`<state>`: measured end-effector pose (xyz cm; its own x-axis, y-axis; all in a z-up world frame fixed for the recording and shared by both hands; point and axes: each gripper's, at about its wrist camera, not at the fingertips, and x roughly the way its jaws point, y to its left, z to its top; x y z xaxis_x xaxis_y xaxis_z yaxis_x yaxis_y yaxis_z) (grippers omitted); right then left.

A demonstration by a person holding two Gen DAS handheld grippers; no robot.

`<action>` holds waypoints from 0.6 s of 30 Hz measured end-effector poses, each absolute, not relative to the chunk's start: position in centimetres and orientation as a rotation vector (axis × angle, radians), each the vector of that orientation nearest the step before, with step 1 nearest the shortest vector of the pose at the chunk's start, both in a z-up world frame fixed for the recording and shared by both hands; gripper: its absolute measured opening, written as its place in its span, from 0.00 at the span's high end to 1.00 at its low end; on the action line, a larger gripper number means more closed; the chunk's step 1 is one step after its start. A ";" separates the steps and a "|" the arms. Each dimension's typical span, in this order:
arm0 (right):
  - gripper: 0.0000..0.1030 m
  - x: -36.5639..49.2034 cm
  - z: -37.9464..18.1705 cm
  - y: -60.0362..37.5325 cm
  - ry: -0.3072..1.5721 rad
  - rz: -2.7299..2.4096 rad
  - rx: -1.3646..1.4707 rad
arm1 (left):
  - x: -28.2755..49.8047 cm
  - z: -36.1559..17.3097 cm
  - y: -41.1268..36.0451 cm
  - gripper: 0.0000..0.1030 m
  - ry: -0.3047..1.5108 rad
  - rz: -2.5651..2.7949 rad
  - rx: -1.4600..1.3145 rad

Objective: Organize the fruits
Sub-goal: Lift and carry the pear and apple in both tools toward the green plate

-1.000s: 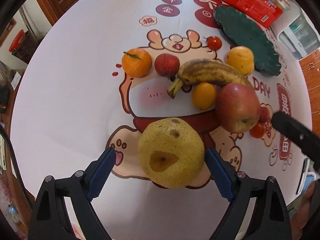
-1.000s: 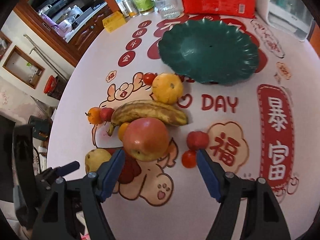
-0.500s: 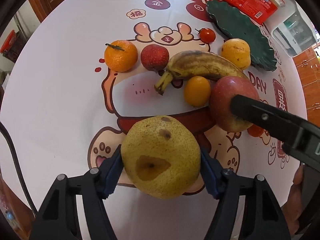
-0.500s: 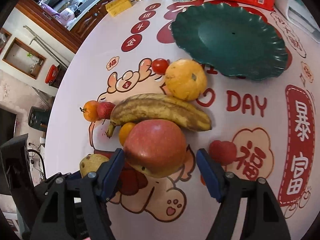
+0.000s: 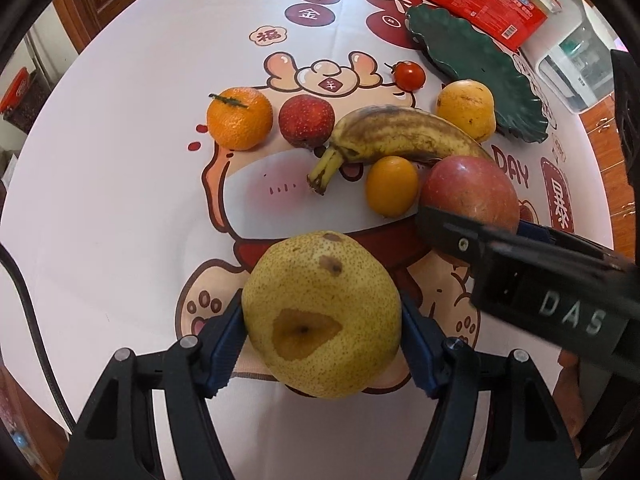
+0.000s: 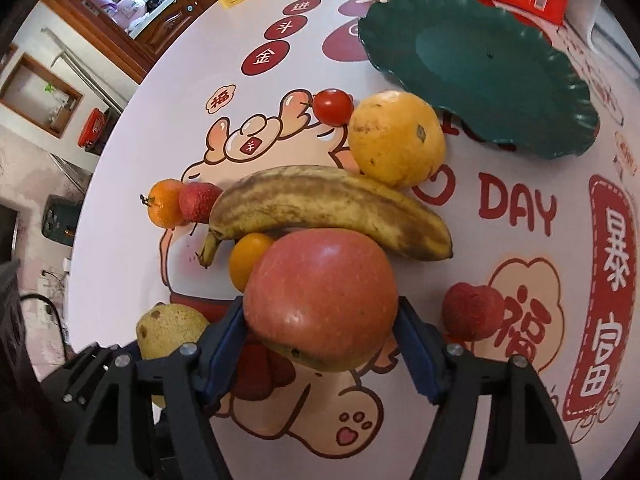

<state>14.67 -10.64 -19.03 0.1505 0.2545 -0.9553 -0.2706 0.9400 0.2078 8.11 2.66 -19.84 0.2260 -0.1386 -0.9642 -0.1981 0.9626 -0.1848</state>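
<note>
Left gripper (image 5: 322, 338) has just clamped the pear (image 5: 322, 316) between its fingers; right gripper (image 6: 320, 344) (dropped lower) is closing around the apple (image 6: 320, 300) — pads touching, both nearly ready to lift.

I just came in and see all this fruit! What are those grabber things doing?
A person is sorting fruit with two hand-held grabbers. The left gripper is clamped on a yellow pear. The right gripper is closing its jaws around a red apple, blue pads at its sides. The banana, oranges and little red fruits lie on the tablecloth, and the green plate has nothing on it yet.
</note>
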 end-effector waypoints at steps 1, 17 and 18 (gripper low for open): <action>0.31 14.6 -18.9 -10.8 1.366 0.369 -0.019 | 8.1 -19.8 2.6 0.33 1.347 0.042 -0.291; 0.31 12.2 -15.1 -14.0 1.265 0.279 0.002 | 8.2 -19.6 1.9 0.34 1.331 0.006 -0.274; 0.31 12.0 -14.7 -14.4 1.252 0.271 0.003 | 8.1 -19.6 2.0 0.34 1.335 0.000 -0.282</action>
<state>11.96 -14.35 -14.69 0.2854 0.2041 -0.9364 -0.2009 0.9681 0.1498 8.08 1.98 -19.58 0.2390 -0.1607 -0.9576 -0.1605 0.9661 -0.2022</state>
